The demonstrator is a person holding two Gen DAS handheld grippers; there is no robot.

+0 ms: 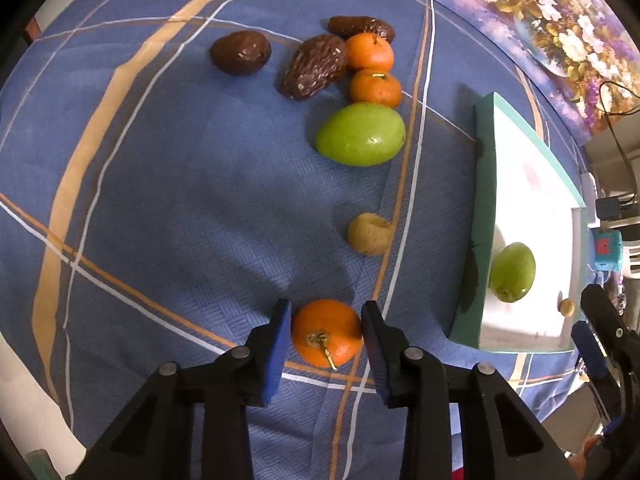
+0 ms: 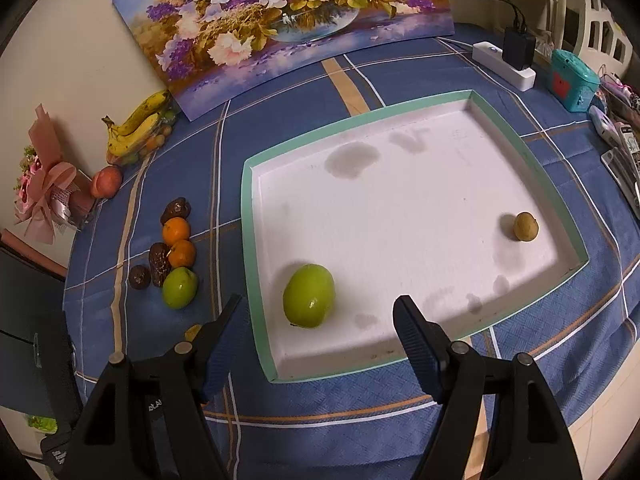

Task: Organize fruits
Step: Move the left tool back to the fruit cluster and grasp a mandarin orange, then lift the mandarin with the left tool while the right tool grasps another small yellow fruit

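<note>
My left gripper (image 1: 326,334) is shut on an orange mandarin (image 1: 326,332), its blue pads touching both sides, low over the blue cloth. Further on lie a small tan fruit (image 1: 369,234), a green fruit (image 1: 360,135), two mandarins (image 1: 375,87) and three dark brown fruits (image 1: 312,67). The white tray with a green rim (image 2: 250,216) holds a green fruit (image 2: 309,295) and a small tan fruit (image 2: 525,226). My right gripper (image 2: 320,328) is open and empty, above the tray's near edge by the green fruit. It shows in the left wrist view (image 1: 596,332) at the right.
A flower painting (image 2: 280,20) leans on the wall behind the tray. Bananas (image 2: 136,126), a peach-coloured fruit (image 2: 107,181) and a pink bouquet (image 2: 44,184) sit at the far left. A power strip (image 2: 504,65), a teal box (image 2: 574,80) and remotes (image 2: 620,148) lie right of the tray.
</note>
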